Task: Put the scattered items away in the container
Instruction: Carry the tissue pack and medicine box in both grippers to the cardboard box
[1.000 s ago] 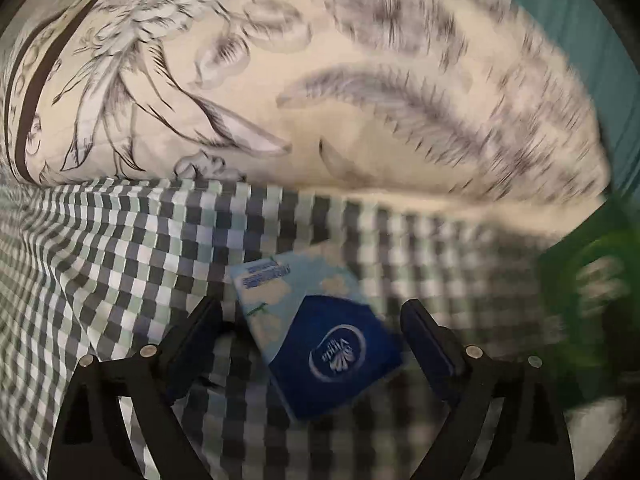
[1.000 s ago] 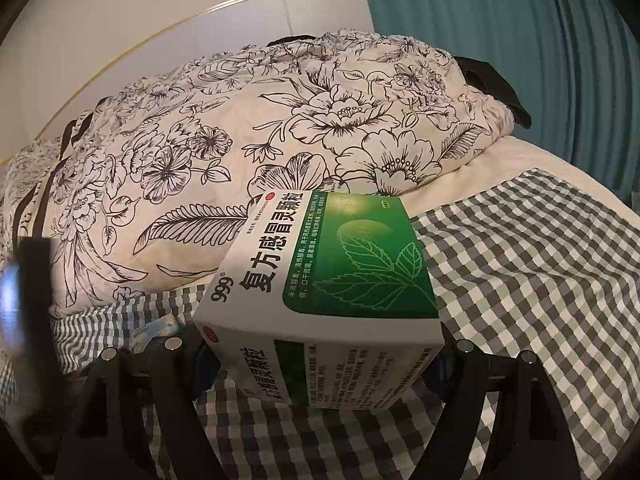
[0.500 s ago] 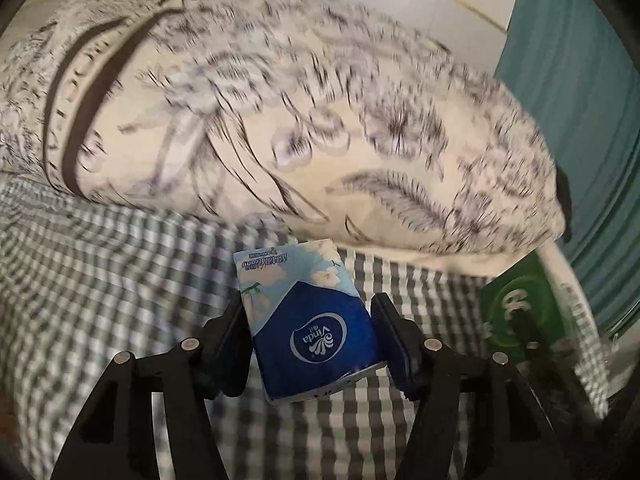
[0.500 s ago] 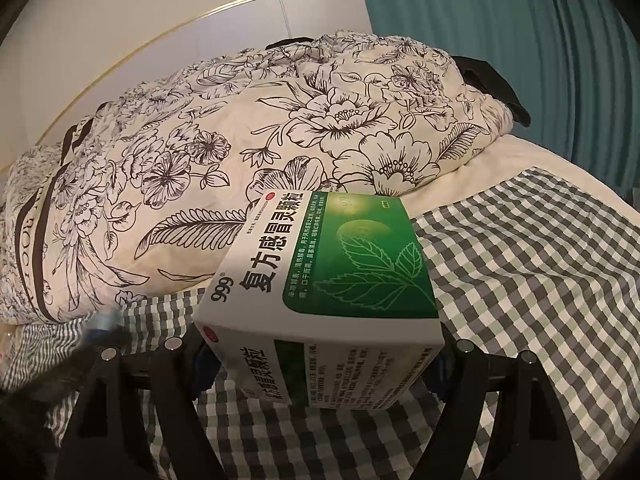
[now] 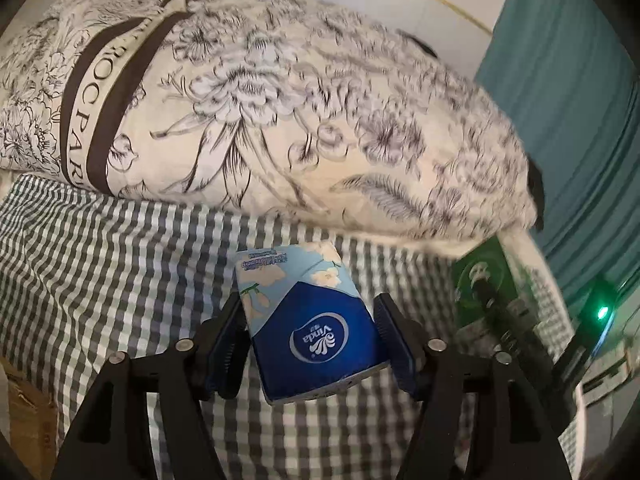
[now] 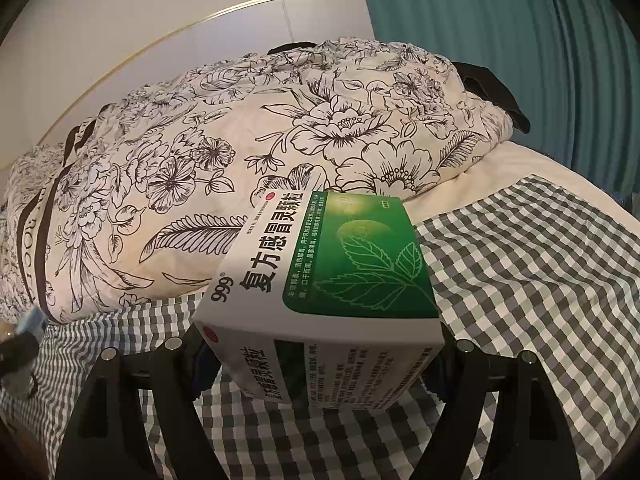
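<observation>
Left gripper (image 5: 310, 334) was clamped on the tissue pack (image 5: 310, 320), held above the checked bedsheet (image 5: 120, 264) in front of the floral duvet (image 5: 280, 120); right gripper (image 6: 320, 354) gripped the medicine box (image 6: 328, 276) likewise. Both should travel level, squeezing gently. No container was visible in either view.

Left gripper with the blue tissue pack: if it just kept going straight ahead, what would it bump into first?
Most likely the floral quilt piled behind the checked sheet; the tissue pack would touch first, though depth is hard to judge.
</observation>
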The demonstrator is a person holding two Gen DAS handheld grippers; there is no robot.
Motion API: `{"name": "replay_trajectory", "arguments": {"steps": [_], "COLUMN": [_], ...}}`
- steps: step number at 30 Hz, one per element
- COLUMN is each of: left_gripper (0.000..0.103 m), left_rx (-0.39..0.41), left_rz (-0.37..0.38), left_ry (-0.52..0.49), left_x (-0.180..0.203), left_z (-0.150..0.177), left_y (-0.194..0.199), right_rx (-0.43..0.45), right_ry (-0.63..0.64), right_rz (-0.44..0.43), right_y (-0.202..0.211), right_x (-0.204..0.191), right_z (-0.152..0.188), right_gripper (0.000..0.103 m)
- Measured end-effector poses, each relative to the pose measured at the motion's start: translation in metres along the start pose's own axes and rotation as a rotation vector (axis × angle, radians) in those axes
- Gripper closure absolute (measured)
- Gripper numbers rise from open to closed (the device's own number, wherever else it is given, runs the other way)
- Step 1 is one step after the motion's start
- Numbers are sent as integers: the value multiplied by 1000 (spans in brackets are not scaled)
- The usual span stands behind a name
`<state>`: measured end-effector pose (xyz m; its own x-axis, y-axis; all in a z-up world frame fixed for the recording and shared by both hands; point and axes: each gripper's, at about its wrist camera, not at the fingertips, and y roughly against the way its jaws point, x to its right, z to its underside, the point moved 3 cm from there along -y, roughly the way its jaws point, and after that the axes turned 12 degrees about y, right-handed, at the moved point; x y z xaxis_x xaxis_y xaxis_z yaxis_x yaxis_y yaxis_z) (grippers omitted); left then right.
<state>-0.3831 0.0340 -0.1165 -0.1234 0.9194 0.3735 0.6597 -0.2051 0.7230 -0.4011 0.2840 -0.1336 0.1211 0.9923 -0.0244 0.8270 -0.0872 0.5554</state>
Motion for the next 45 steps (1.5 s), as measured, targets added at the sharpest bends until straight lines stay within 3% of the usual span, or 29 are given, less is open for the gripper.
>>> {"name": "replay_trajectory", "arguments": {"steps": [8,11,14,17,18,19,20,23,28,33,38,42,45], "left_gripper": [26,19,17,18,22,33,53,53,53,53,53,53,53], "left_rx": [-63,-71,-71,-131,-127,-101,-89,-70,-26,9,53,88,81], "left_rz": [-43,-96,-225,-228,-231,-227,-224,-220,-205,-208,-218,-196,-187], "left_ry": [12,-11,-52,-72,-80,-92,-100,-98,-117,-175,-215,-221,-237], "left_x": [-3,-9,-17,-22,-22,-20,-18,-17,-10,0,4,8,11], "left_z": [12,18,24,29,31,31,30,28,26,21,23,37,51], "left_y": [-33,-44,-65,-95,-99,-98,-95,-88,-47,23,86,134,161], "right_rx": [-8,-11,-8,-6,-6,-7,-8,-13,5,48,89,42,19], "right_ry": [-18,-19,-14,-15,-15,-14,-14,-11,-11,30,105,157,193], "right_rz": [-6,-7,-10,-14,-14,-14,-14,-12,-10,3,-53,-134,-141], "right_y": [-2,-3,-3,-3,-3,-4,-4,-5,3,35,109,168,214], "right_x": [5,4,3,3,2,2,2,1,1,-9,-26,-28,-22], "right_z": [2,2,1,1,1,1,2,2,-1,-17,-28,-7,8], "right_gripper": [24,24,24,24,24,24,24,24,24,24,24,24,24]}}
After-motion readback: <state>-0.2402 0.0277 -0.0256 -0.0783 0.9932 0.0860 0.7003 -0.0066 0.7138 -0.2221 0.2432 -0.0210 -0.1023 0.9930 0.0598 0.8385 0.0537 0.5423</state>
